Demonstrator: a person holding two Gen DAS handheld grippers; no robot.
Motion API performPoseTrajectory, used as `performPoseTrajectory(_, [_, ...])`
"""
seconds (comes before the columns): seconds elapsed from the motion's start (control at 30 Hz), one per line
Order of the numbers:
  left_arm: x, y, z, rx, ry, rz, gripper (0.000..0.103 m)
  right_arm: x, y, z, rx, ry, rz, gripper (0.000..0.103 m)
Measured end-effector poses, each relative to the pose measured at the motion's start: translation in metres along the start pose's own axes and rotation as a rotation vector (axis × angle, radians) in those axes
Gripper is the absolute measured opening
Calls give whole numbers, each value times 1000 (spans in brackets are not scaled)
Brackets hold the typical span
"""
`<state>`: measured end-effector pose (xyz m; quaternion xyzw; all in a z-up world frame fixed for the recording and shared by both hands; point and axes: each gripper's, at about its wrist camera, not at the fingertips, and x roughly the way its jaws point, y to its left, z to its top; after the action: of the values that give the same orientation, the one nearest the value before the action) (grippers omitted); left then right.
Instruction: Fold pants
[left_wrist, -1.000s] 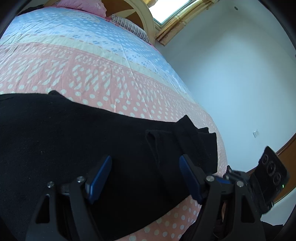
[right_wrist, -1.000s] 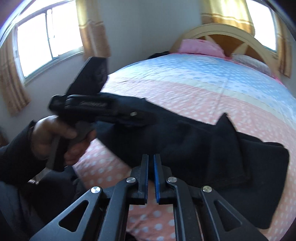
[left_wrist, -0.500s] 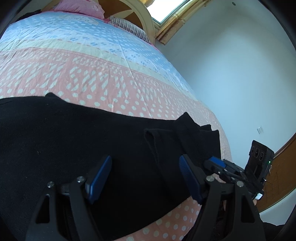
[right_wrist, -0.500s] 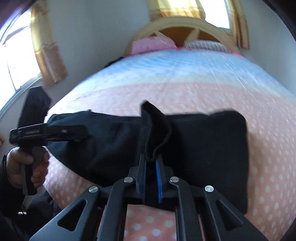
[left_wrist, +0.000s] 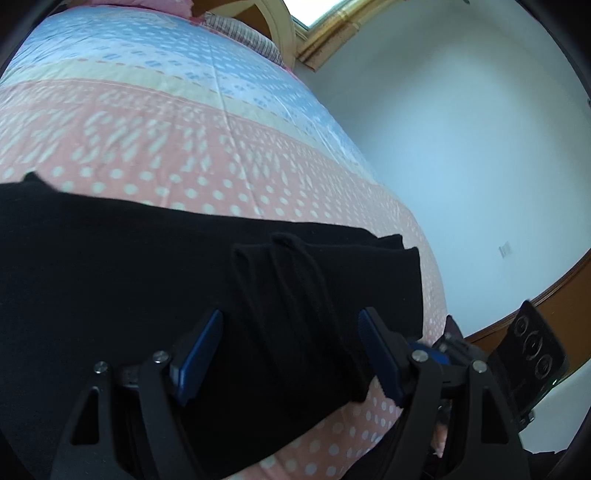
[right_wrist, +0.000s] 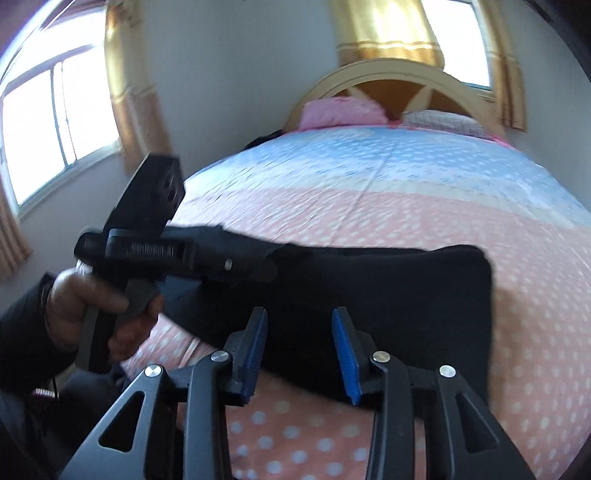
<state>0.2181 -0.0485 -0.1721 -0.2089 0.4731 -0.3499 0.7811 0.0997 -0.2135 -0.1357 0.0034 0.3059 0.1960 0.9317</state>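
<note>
Black pants (left_wrist: 147, 280) lie folded across the pink dotted bedspread (left_wrist: 184, 147), with a creased, layered end (left_wrist: 332, 280) towards the right. My left gripper (left_wrist: 290, 347) hovers just above that end, open wide, blue pads clear of the cloth. In the right wrist view the pants (right_wrist: 399, 295) form a flat dark block. My right gripper (right_wrist: 300, 350) sits at their near edge with its jaws opening and no cloth pinched between the pads. A hand (right_wrist: 92, 310) holds the left tool over the pants' left end.
A pink pillow (right_wrist: 340, 112) and a striped pillow (right_wrist: 443, 122) rest against the arched headboard (right_wrist: 391, 79). Windows with yellow curtains (right_wrist: 133, 96) stand left and behind. A pale wall (left_wrist: 461, 147) runs close to the bed's right side. The bed's near edge (right_wrist: 295, 435) is just below my right gripper.
My right gripper was shut on a raised fold of the pants; it has let go and opened, and the fold now lies flat. My left gripper slid a little right along the pants.
</note>
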Motion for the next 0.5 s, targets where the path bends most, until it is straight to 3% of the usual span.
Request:
performPoseTrajectory(0.17, [21,-25,3,73,13,109,78,-10,-13,0,54,-63,-16,39])
performPoseTrajectory(0.3, [29,-44,-5,185,18,245,37,-10,-12,-2,44,-82,-36,42])
performPoseTrajectory(0.33, [28,-45,-5,204,16,256,10,-14,-12,-2,42,-97,-46,42])
performPoseTrajectory(0.43, [12,-45,-2,183,-14,229,10,-24,-13,-1,33,-154,-72,45])
performPoseTrajectory(0.5, [-6,-47,4,205,-39,218,10,-29,-11,-1,24,-180,-88,54])
